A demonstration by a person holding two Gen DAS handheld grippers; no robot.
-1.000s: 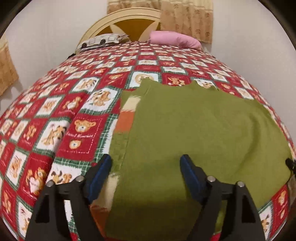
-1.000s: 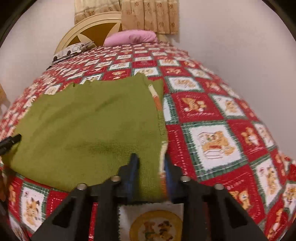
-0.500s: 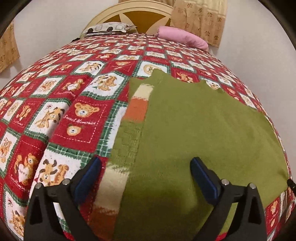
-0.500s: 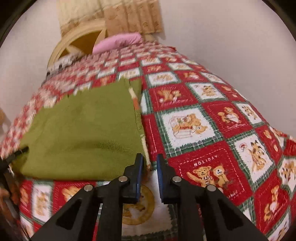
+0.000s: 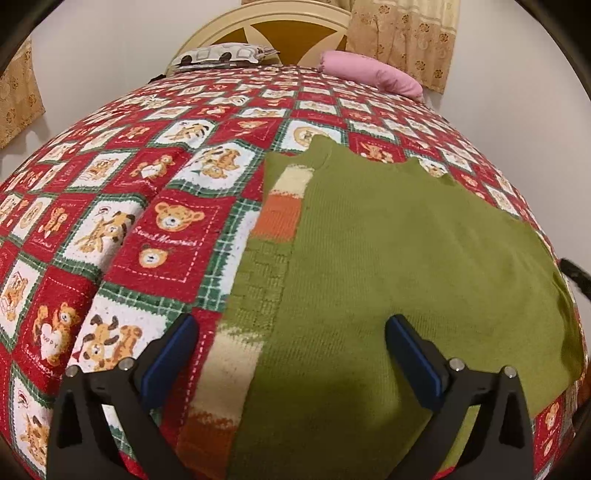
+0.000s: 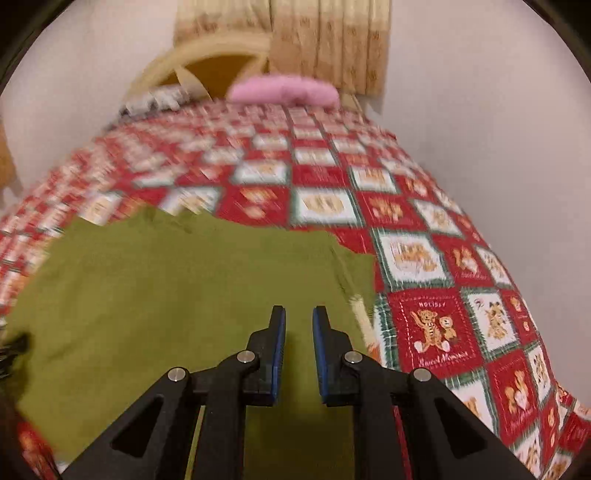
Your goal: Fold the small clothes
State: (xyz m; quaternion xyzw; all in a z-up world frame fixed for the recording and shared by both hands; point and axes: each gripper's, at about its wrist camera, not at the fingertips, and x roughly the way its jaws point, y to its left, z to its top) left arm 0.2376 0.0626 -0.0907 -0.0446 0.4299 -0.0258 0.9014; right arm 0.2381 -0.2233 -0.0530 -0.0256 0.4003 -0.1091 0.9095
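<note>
A small green knit garment (image 5: 406, 266) lies flat on the bed, with a cream and orange striped band (image 5: 280, 206) showing along its left edge. My left gripper (image 5: 291, 332) is wide open and empty, hovering over the garment's near left edge. In the right wrist view the green garment (image 6: 166, 288) fills the lower left, blurred. My right gripper (image 6: 298, 317) hangs above it near its right edge, jaws a narrow gap apart with nothing between them.
The bed has a red, white and green teddy-bear quilt (image 5: 122, 221). A pink pillow (image 5: 373, 75) and a patterned pillow (image 5: 221, 55) lie by the cream headboard (image 5: 295, 22). A white wall (image 6: 498, 147) runs close along the bed's right side.
My right gripper let go of the garment's right edge, opened slightly and swung left over the cloth. My left gripper stayed open and shifted a little left along the near edge.
</note>
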